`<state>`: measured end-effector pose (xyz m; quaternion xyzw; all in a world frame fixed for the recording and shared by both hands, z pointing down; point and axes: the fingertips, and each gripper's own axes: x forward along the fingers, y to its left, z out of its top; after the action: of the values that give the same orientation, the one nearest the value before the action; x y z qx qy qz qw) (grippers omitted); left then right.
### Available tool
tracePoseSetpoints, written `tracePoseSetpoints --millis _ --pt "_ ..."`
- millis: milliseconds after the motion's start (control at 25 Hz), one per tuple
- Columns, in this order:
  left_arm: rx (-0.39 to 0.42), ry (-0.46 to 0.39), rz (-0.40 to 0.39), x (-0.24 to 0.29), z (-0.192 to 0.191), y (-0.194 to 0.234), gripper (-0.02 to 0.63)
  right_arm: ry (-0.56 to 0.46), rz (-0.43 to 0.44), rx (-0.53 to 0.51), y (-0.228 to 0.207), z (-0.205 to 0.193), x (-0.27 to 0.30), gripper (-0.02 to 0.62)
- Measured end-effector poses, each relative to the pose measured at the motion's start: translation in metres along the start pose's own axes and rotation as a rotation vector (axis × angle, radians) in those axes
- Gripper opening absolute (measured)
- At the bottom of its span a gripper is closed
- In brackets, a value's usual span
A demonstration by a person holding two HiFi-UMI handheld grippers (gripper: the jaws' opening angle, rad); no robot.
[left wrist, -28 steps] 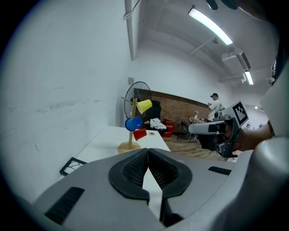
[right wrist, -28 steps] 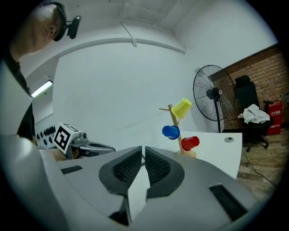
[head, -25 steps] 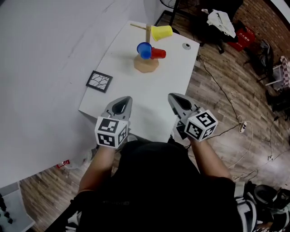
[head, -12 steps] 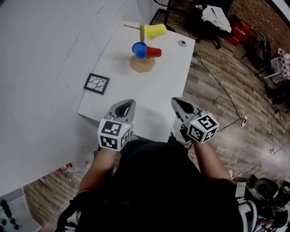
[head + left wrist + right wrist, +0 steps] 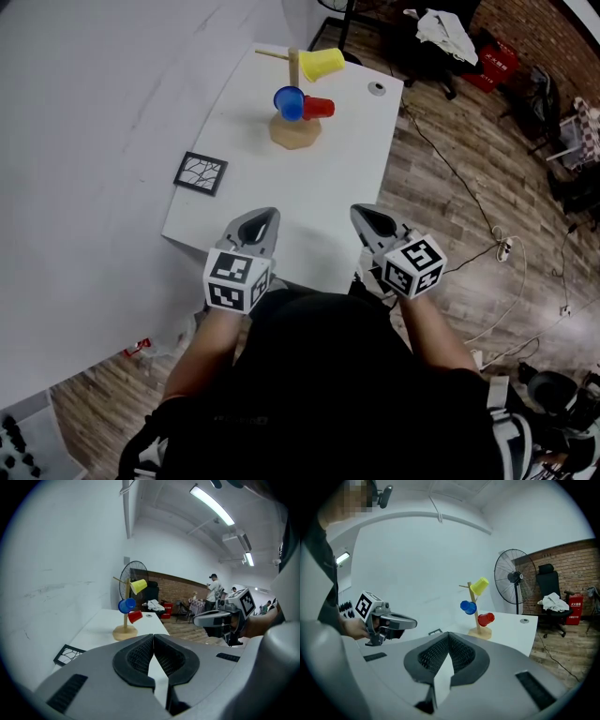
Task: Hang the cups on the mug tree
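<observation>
A white table (image 5: 319,187) is standing against a white wall, over a wooden floor. At its far end the mug tree (image 5: 295,131) is bearing three cups: the yellow cup (image 5: 322,64) is hanging from an upper peg, and the blue cup (image 5: 288,101) and red cup (image 5: 319,107) from lower pegs. No loose cup is being shown on the table; only a black mat (image 5: 200,172) and a small disc (image 5: 377,90) are lying there. The left gripper (image 5: 261,219) and right gripper (image 5: 367,217) are being held at the near edge, well apart from the tree, each with jaws pressed together on nothing. The hanging is being judged finished, as far as is shown.
</observation>
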<state>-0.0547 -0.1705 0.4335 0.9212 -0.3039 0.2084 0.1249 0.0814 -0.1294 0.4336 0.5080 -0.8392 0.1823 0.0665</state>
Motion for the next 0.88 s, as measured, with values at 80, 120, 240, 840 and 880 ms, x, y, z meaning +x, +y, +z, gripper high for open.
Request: tracePoseSetpoints --millis 80,120,240,840,880 --pt "-0.002 -0.001 0.007 -0.0007 0.0007 0.0023 0.017 0.003 0.002 0.002 -0.0001 0.0003 0.0002 0.008" --pt "-0.004 -0.002 0.01 -0.001 0.0011 0.0036 0.017 0.004 0.002 0.003 -0.0006 0.0004 0.0005 0.008" --pt "-0.006 -0.003 0.016 -0.0026 0.0014 0.0053 0.017 0.004 0.002 0.011 -0.0014 0.0001 0.0007 0.008" --pt "-0.019 -0.001 0.028 -0.002 -0.0033 0.0062 0.017 0.024 0.019 0.016 0.0003 -0.0069 0.0063 0.008" --pt "-0.021 -0.002 0.03 -0.0018 -0.0031 0.0063 0.017 0.025 0.019 0.015 -0.0003 -0.0071 0.0063 0.008"
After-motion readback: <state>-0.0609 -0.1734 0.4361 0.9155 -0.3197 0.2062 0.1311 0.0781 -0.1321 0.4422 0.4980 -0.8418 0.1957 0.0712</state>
